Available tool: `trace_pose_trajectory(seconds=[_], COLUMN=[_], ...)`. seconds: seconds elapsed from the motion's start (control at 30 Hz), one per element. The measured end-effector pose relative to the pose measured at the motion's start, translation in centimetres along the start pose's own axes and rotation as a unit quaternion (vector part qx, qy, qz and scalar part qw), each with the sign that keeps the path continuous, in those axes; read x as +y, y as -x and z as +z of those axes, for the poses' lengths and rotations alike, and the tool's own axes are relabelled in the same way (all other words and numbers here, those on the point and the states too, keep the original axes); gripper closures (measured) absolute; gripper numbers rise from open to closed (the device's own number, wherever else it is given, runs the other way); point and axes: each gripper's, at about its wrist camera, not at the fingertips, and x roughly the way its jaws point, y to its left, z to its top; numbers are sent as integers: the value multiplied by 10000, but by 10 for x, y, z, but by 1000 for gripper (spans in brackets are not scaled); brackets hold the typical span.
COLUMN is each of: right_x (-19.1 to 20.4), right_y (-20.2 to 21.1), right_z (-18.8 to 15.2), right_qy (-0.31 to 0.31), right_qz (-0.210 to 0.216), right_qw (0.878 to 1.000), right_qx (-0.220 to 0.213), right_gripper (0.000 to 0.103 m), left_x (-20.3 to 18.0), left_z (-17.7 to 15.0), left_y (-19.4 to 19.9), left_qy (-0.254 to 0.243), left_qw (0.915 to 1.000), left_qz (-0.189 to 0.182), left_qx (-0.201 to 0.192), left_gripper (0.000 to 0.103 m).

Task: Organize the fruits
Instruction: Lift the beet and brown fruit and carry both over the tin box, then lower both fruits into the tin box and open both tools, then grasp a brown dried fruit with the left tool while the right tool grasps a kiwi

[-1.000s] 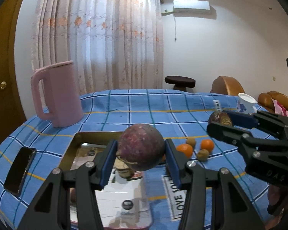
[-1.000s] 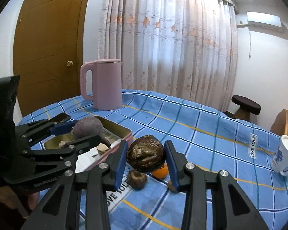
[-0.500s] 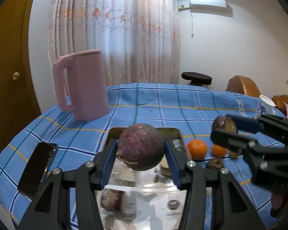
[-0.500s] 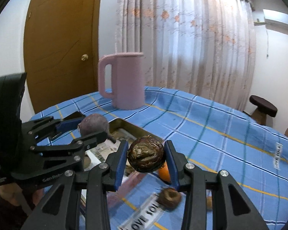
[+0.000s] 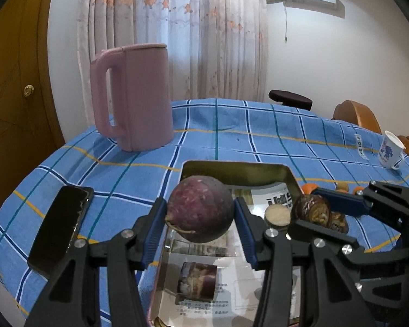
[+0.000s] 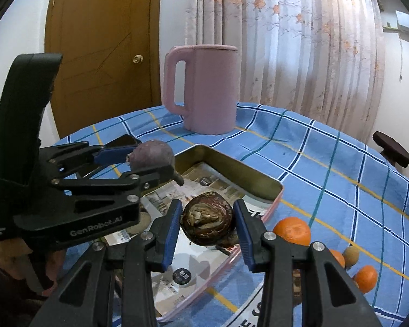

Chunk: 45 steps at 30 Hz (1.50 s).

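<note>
Left gripper (image 5: 201,214) clamps the purple fruit (image 5: 200,208), right gripper (image 6: 207,222) the brown mottled fruit (image 6: 207,223), both over the metal tray (image 6: 245,175): lower each to bare tray floor, apart, before letting go.

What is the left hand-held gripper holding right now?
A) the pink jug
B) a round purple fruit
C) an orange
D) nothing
B: the left hand-held gripper has its blue pads pressed on either side of a round purple fruit, held above the metal tray; the oranges lie on the tablecloth beside the tray.
</note>
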Motion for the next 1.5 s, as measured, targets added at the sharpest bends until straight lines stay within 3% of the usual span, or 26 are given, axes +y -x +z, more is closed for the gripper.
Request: trace_pose_trajectory(seconds=[0.57,0.7,0.77,0.83,0.87,0.93,1.07,1.27,1.5], right_x=[8,7,4,3,2,-4,-31,-83,-98], right_y=[-13,-13,-11,-3,2,20,52,67,53], right_z=[-11,-13,-14,-15,-15,-18,-31,-62,-67], right_qy=[216,197,122,132,148,173,31,-515,-826], right_qz=[89,2,46,-5,-37,-196,-566,-1197,-1150], right_qw=[9992,9993,9995,9997,9998,9997,9983,9910,9887], right_qx=[337,314,297,192,144,-5,-98,317,488], right_gripper=[62,44,44,44,44,42,39,39,39], left_x=[-3,-3,-4,-4,-4,-3,-10,-26,-45], left_z=[-10,-11,-10,-7,-6,-5,-6,-13,-16], left_y=[-14,-12,-8,1,4,13,23,22,20], left_qy=[-91,-97,-147,-152,-127,-76,-1,51,-3], left_qw=[9993,9993,9994,9997,9999,9999,9997,9993,9993], left_qz=[-39,-43,-56,-39,-28,-28,-93,-295,-341], left_qx=[361,351,298,166,95,-65,-247,-246,-119], left_gripper=[51,49,43,25,20,0,0,0,0])
